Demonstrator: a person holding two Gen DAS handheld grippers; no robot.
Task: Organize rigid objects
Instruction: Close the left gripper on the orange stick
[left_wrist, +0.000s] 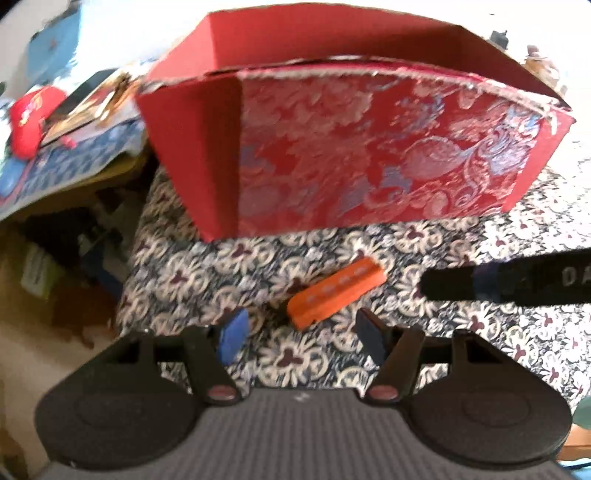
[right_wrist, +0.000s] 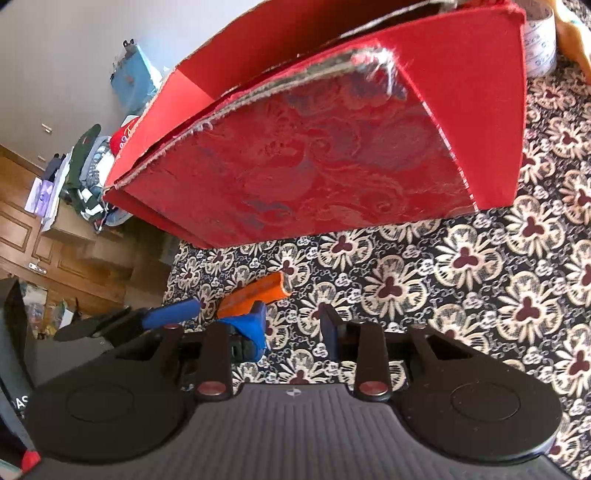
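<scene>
A small orange rectangular block (left_wrist: 334, 293) lies on the floral cloth just in front of a big red patterned box (left_wrist: 351, 147). My left gripper (left_wrist: 301, 334) is open and empty, its blue-padded fingers (left_wrist: 232, 336) just short of the block and either side of it. In the right wrist view the orange block (right_wrist: 255, 293) lies ahead to the left, below the red box (right_wrist: 314, 140). My right gripper (right_wrist: 295, 328) is open and empty to the right of the block. The left gripper's blue fingers (right_wrist: 173, 312) show at the block's left.
The floral cloth (right_wrist: 480, 277) covers the table, whose left edge drops off near the box (left_wrist: 129, 277). A cluttered side table with a red cap (left_wrist: 29, 118) stands at the far left. The other gripper's black body (left_wrist: 517, 280) reaches in from the right.
</scene>
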